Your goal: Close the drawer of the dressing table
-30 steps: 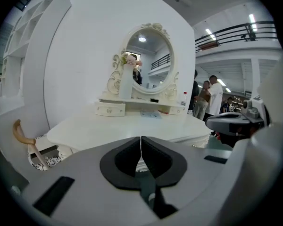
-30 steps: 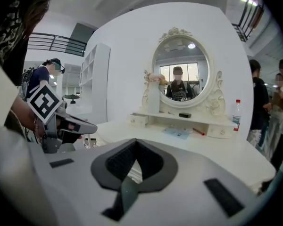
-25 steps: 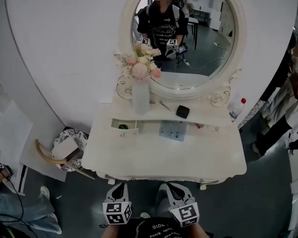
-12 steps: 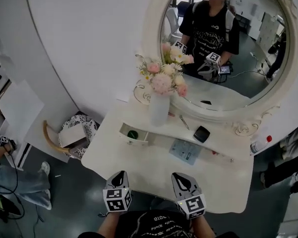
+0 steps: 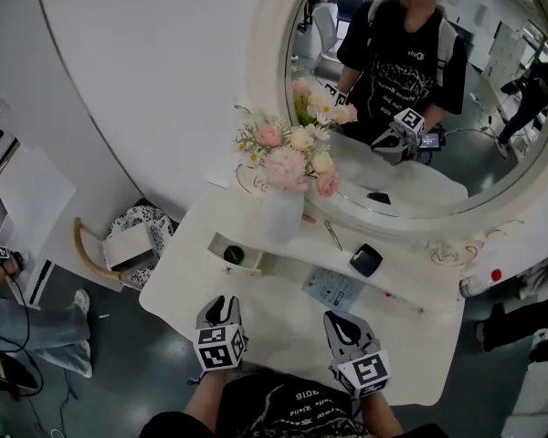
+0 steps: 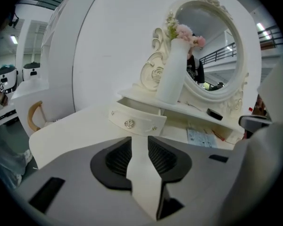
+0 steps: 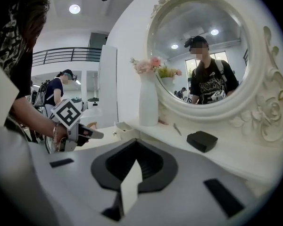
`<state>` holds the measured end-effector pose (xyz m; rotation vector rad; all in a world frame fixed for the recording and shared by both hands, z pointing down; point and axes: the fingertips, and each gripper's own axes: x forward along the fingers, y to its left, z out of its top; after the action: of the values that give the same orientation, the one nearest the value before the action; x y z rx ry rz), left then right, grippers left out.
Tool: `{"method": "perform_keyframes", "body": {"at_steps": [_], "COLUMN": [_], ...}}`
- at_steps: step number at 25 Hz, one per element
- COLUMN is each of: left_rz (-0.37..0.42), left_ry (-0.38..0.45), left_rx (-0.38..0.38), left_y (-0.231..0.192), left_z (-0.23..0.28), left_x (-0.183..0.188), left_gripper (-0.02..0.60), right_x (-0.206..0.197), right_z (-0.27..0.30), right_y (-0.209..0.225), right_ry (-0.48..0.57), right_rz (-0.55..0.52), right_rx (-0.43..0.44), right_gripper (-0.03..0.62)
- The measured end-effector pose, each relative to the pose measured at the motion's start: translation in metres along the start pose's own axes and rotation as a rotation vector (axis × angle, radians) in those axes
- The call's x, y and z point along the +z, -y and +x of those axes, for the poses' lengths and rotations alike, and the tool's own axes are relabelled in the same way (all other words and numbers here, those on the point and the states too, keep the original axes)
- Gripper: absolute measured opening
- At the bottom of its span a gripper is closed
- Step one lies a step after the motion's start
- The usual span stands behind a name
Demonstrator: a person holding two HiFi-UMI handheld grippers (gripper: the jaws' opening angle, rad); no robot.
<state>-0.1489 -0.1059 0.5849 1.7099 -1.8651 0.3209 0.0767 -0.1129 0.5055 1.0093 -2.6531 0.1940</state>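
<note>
The white dressing table (image 5: 192,290) has a small drawer (image 5: 234,255) pulled out at its left, with a green thing inside. The drawer's front with a jewelled knob (image 6: 137,123) faces my left gripper (image 6: 139,140), which hangs a short way before it. Its jaws are opening, with nothing between them. In the head view my left gripper (image 5: 221,310) is over the table's front edge, just below the drawer. My right gripper (image 5: 342,325) hovers over the table's front right, shut and empty. Its own view shows the drawer (image 7: 124,127) and my left gripper (image 7: 100,135) off to the left.
A white vase of pink flowers (image 5: 281,215) stands on the shelf just right of the drawer. A black box (image 5: 365,259) and a printed card (image 5: 333,287) lie further right. The big oval mirror (image 5: 411,108) rises behind. A chair (image 5: 119,254) stands left of the table.
Both grippers have come forward from below the table's front edge to over the tabletop. The left gripper's jaws, shut before, now stand apart.
</note>
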Motion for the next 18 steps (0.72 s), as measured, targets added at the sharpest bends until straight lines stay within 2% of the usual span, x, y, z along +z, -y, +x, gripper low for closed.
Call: {"method": "perform_keyframes", "body": {"at_steps": [4,8,18], "left_rz": [-0.007,-0.019,0.187], "left_ry": [-0.025,-0.025,-0.069], "left_rx": [0.027,0.044,0.009], "left_y": [-0.016,-0.026,-0.027], "left_z": [0.014,0.027,0.063], "left_x": [0.0,0.007,0.02], "left_gripper": [0.143,0.158,0.161], "right_x": [-0.014,-0.017,-0.01], "right_z": [-0.008,-0.01,-0.009], "right_y": [-0.003,-0.001,-0.013], "right_ry": [-0.039,-0.055,-0.032], "right_rz": [0.033,0.039,0.056], "right_rx": [-0.031,-0.071,-0.116], "right_gripper": [0.009,0.009,0.009]}}
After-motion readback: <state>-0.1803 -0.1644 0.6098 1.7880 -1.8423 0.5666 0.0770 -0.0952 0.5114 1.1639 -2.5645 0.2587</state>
